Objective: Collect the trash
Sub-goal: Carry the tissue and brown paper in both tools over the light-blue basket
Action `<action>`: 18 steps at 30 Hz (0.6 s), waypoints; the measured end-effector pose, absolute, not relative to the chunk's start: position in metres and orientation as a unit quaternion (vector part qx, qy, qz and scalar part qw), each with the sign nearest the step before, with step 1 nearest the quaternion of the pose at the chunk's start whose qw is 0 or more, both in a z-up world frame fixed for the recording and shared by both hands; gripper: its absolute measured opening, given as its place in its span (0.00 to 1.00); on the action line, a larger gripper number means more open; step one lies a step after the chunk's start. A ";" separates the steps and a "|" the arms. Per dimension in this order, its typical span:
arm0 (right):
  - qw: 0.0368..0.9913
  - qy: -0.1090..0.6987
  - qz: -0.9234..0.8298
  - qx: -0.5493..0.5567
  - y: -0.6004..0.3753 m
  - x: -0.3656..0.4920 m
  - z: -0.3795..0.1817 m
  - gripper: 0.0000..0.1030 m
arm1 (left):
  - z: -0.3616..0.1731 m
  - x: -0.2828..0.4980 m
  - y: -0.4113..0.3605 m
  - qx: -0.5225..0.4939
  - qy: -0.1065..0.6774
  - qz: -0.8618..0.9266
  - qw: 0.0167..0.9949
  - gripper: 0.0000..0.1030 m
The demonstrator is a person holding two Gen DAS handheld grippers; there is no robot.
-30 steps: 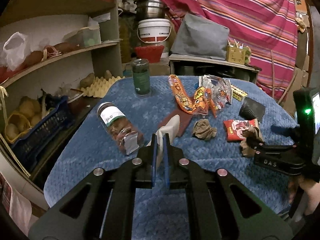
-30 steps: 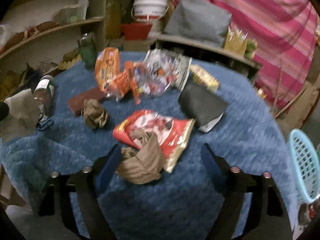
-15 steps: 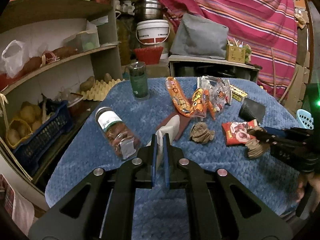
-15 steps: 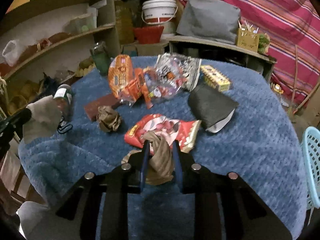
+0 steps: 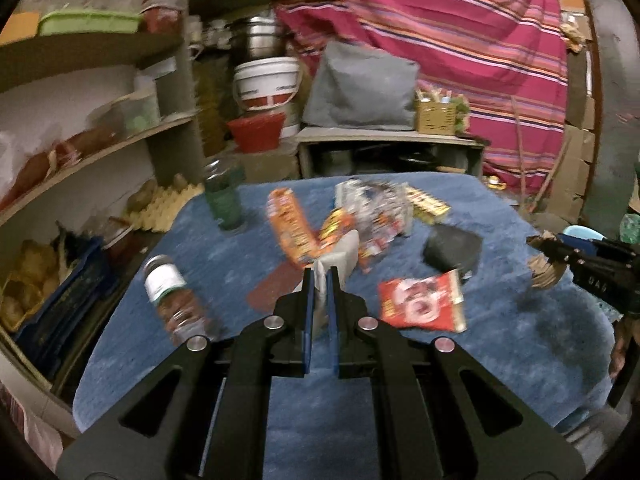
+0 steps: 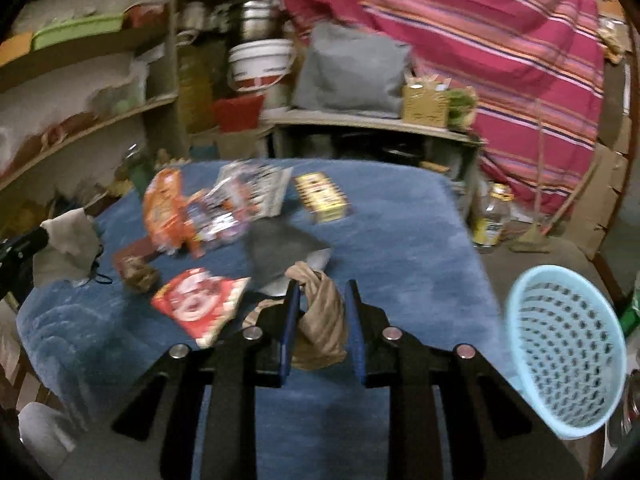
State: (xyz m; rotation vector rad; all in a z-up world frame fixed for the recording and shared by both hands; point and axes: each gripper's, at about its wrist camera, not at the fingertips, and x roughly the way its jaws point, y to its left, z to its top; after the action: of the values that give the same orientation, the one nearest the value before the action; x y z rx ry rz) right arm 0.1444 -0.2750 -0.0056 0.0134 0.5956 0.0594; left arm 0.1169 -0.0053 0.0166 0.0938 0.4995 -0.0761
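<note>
My right claw [image 6: 322,322] is clenched on a crumpled brown paper wad [image 6: 320,312], held above the blue worktop [image 6: 400,248] — the pale blue basket [image 6: 566,354] waits at four o'clock, likely its bin. My left claw [image 5: 319,308] pinches a grey cloth [image 5: 340,256] clear of the red wrapper [image 5: 420,306] at two o'clock.

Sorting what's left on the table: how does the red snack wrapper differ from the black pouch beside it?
The red snack wrapper is bright, printed and glossy; the black pouch is plain and dark. The wrapper lies nearer the grippers, the pouch farther back. Both lie flat on the blue tablecloth, ungripped.
</note>
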 end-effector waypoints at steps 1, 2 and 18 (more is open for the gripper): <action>0.956 0.291 0.021 0.011 -0.287 0.142 -0.003 0.23 | 0.018 0.118 -0.012 0.049 0.246 -0.044 0.967 0.05; 0.957 0.291 0.017 0.015 -0.295 0.142 -0.002 0.23 | 0.021 0.121 -0.022 0.052 0.244 -0.055 0.967 0.05; 0.944 0.300 -0.124 0.057 -0.502 0.103 -0.005 0.23 | 0.030 0.143 -0.225 0.090 0.231 -0.209 0.946 0.05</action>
State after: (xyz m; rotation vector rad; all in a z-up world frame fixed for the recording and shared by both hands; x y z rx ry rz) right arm 0.1032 -0.5024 -0.0050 0.1156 0.6109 -0.2522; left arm 0.1428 -0.2248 0.0295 0.1825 0.4701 -0.4257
